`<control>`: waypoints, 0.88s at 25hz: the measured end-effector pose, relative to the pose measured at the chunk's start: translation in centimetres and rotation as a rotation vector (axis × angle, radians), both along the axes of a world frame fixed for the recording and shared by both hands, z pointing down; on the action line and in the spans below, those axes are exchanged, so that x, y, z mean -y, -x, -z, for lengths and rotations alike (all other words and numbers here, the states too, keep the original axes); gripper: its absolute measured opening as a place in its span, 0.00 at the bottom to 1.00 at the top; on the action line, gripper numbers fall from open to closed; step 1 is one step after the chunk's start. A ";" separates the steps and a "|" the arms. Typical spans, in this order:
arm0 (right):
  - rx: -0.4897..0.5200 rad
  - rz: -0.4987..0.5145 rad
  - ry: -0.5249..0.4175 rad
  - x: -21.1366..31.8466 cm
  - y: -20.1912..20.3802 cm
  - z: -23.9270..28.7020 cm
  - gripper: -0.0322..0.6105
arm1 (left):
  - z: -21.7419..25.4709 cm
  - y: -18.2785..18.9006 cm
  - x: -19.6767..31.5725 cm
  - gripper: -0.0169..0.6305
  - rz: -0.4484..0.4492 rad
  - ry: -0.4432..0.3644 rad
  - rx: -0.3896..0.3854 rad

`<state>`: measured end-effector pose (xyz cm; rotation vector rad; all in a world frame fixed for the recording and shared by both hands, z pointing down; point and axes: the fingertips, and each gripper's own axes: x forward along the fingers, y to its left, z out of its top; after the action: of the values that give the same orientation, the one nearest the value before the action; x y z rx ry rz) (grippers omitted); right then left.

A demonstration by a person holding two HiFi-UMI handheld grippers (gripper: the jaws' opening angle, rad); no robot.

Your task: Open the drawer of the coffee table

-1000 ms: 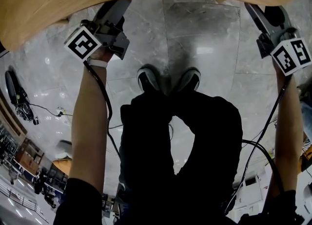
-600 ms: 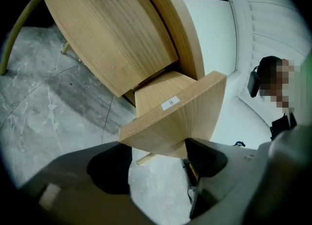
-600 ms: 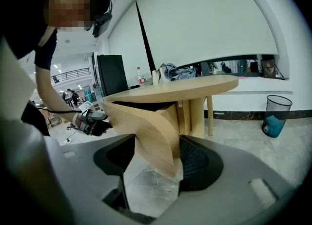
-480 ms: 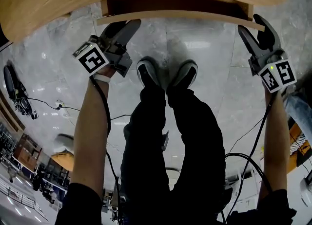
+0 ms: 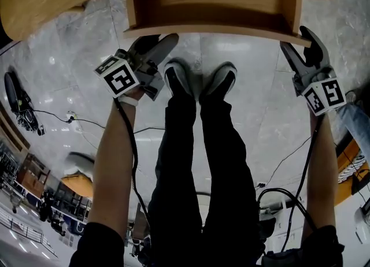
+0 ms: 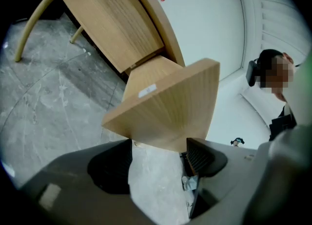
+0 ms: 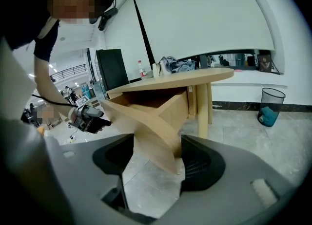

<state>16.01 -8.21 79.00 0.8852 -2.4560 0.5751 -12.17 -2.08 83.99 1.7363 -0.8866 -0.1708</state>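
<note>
Pale wood coffee table (image 5: pixel 52 0), curved top, at the upper edge of the head view. Its drawer (image 5: pixel 208 6) stands pulled well out towards the person, interior bare.

Left gripper (image 5: pixel 157 39): at the drawer's left front corner, fingertips at the lower edge of the front panel. In the left gripper view its jaws stand wide apart, with the corner of the drawer (image 6: pixel 165 107) between them and reaching to both inner faces. Marker cube (image 5: pixel 121 77) faces up.

Right gripper (image 5: pixel 298 43): at the drawer's right front corner. In the right gripper view the jaws are likewise spread wide; the drawer (image 7: pixel 151 117) corner dips between them and lies along the right-hand pad (image 7: pixel 192 163). Marker cube (image 5: pixel 324 96) faces up.

Floor (image 5: pixel 243 69): grey marble tiles, glossy.

Person: black trousers (image 5: pixel 196 162) and dark shoes (image 5: pixel 176 78) with toes just short of the drawer front, bare forearms.

Cables: black, trailing from both grippers.

Waste bin (image 7: pixel 269 106): dark, by the far wall, well apart from the table.
</note>
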 end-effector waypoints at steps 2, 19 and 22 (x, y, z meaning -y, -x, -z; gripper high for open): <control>-0.022 0.010 -0.001 0.0 0.0 -0.3 0.51 | 0.3 -0.6 -0.5 0.56 -0.030 0.006 0.028; -0.150 0.062 0.028 -0.2 -0.3 -0.1 0.48 | 3.1 6.1 0.7 0.56 -0.408 -0.247 1.045; -0.166 0.061 0.024 -0.1 -0.2 0.0 0.48 | 3.3 5.5 1.0 0.55 -0.390 -0.250 1.036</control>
<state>16.20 -8.08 78.95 0.8111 -2.3138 0.4887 -17.69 -3.10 80.67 2.1985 -1.2396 0.9953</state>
